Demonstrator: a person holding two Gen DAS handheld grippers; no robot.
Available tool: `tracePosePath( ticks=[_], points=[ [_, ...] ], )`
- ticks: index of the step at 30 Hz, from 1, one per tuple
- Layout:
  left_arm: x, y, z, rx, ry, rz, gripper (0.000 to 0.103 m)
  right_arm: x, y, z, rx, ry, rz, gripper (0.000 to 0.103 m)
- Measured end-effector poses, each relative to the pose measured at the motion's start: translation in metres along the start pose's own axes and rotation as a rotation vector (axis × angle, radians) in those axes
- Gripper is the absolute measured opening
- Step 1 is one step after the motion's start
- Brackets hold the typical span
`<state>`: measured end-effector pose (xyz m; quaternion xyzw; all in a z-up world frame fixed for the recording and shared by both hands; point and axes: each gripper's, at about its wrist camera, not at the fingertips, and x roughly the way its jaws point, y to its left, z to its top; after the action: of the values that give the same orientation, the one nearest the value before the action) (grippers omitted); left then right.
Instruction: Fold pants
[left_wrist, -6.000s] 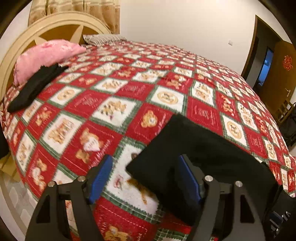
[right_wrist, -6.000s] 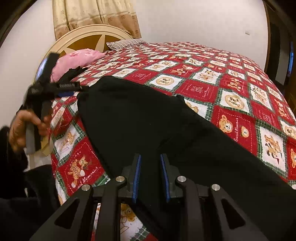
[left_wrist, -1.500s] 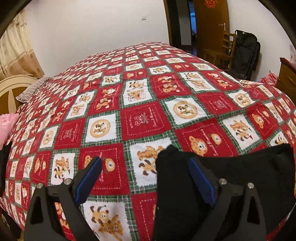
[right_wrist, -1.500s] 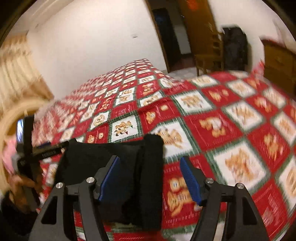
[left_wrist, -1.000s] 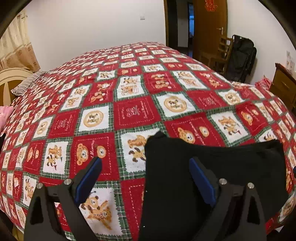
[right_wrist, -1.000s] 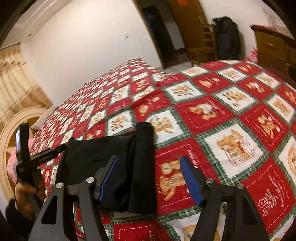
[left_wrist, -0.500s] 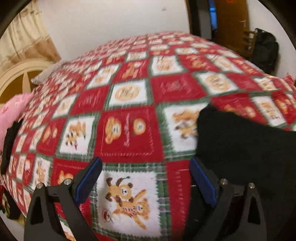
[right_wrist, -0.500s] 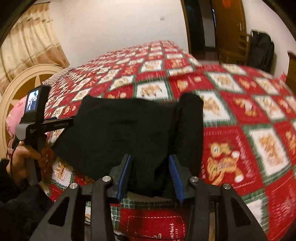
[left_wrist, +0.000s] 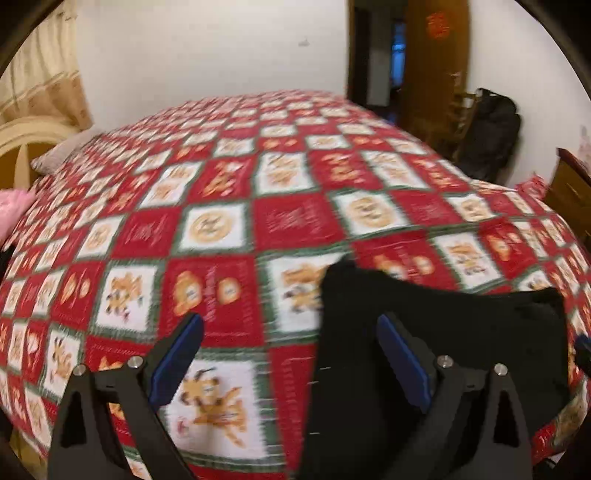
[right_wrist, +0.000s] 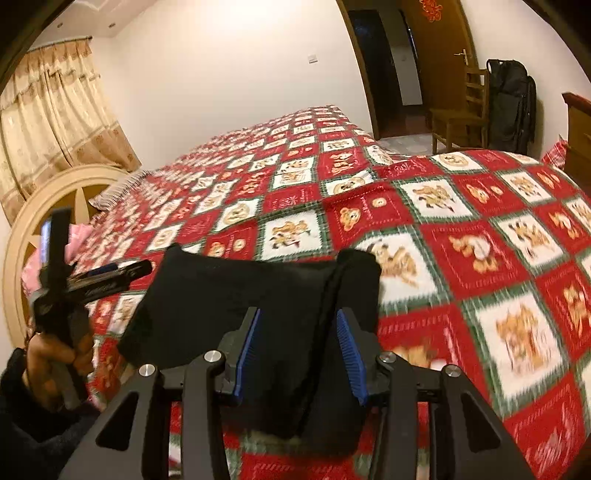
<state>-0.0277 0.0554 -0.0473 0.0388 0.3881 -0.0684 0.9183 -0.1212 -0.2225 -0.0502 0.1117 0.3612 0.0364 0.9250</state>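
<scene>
Right gripper (right_wrist: 301, 354) has narrowed around the folded pants (right_wrist: 236, 295).

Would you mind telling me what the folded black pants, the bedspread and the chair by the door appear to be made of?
Black pants: soft matte knit or fleece, probably; no sheen, thick rounded folds. Weave too dark to tell.
Bedspread: plush printed fabric, seemingly fleece; fuzzy edges on the red, white and green squares.
Chair: wood, by its brown colour and slatted back; finish unclear.

Both views overlook pants (left_wrist: 443, 332) closely.
</scene>
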Motion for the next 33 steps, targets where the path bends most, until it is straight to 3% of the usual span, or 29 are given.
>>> tracePosePath(
  ticks=[3,11,16,22,25,27,33],
  points=[
    [0.013,-0.016,-0.006,0.070,0.030,0.049,0.097,0.023,0.003,0.008,-0.028,0.055,-0.077,0.044],
    [0.022,-0.002,-0.018,-0.003,0.055,0.011,0.097,0.039,-0.001,0.009,0.022,0.076,0.007,0.048],
    [0.029,0.003,-0.023,-0.050,0.060,-0.005,0.103,0.042,-0.013,0.015,0.083,0.057,0.055,0.048],
    [0.032,0.009,-0.023,-0.097,0.082,-0.043,0.103,0.051,-0.001,0.015,-0.003,0.089,0.057,0.050],
    [0.031,0.007,-0.023,-0.084,0.077,-0.036,0.103,0.046,-0.002,0.012,-0.005,0.115,0.081,0.039],
    [0.031,0.008,-0.023,-0.083,0.079,-0.039,0.103,0.041,-0.005,0.006,0.016,0.127,0.118,0.038],
    [0.032,0.010,-0.022,-0.093,0.091,-0.052,0.103,0.028,-0.001,-0.012,0.064,0.192,0.048,0.041]
  ],
)
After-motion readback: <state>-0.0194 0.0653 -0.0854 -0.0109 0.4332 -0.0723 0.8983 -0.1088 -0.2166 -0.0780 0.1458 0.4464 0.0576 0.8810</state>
